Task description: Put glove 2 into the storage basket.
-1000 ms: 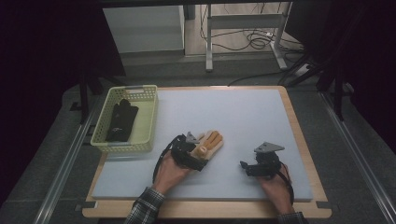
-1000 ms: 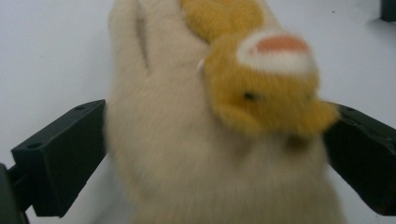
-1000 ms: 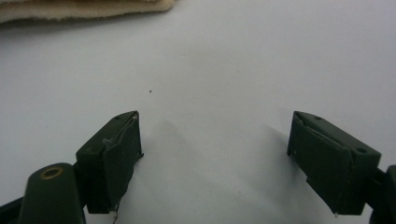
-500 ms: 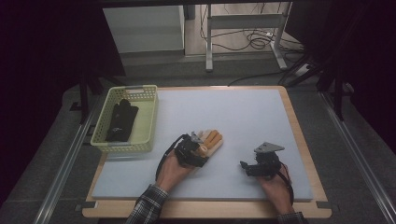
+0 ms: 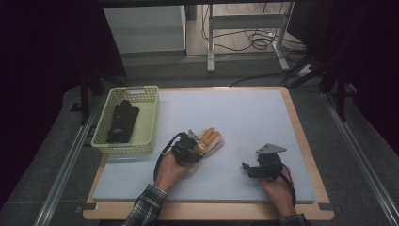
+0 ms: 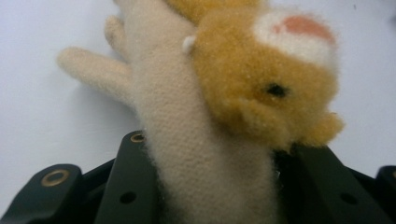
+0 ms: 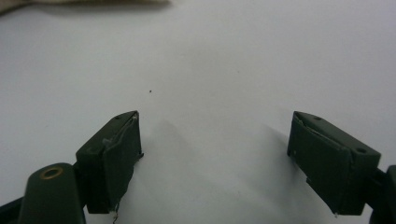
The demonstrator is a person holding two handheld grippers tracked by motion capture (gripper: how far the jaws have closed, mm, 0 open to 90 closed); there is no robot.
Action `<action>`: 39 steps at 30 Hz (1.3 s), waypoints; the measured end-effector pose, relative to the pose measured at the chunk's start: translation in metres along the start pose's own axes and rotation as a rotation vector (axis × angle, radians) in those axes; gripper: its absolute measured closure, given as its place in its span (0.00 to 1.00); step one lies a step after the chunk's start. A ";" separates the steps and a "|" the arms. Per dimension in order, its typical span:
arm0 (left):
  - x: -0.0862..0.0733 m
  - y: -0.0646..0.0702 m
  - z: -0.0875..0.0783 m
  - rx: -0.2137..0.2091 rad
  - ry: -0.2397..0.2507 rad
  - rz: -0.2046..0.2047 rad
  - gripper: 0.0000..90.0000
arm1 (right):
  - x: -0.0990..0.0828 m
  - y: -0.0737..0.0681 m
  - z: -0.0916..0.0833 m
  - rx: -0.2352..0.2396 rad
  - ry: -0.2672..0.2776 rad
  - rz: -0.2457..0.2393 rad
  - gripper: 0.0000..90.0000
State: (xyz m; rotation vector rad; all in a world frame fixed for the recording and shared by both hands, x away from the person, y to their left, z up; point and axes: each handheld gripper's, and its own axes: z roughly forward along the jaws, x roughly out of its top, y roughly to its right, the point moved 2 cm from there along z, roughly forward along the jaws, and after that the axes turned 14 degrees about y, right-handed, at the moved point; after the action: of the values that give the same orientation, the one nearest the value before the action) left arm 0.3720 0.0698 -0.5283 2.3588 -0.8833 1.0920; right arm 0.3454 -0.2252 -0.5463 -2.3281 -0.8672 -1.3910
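High view: left hand-held gripper [image 5: 192,148] on the grey tabletop [image 5: 244,117] beside the basket [image 5: 149,123], its jaws having just been closing on the plush glove [image 5: 210,140]. Left gripper view: both jaws clamp the glove's cream cuff. Right gripper view: right hand-held gripper [image 7: 215,158] spread wide, nothing between.

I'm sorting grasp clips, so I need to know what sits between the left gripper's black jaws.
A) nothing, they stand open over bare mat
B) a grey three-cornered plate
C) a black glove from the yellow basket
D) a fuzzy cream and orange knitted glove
D: in the left gripper view the left gripper has its jaws pressed on both sides of the fuzzy cream and orange knitted glove.
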 end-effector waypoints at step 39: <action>0.015 -0.199 -0.121 0.465 0.084 -0.299 0.65 | 0.000 0.000 0.000 0.001 0.003 0.000 0.19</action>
State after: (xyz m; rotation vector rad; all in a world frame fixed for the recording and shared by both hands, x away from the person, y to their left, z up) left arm 0.4512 0.2777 -0.4584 2.6693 -0.2455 1.3665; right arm 0.3458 -0.2252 -0.5466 -2.3245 -0.8663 -1.3935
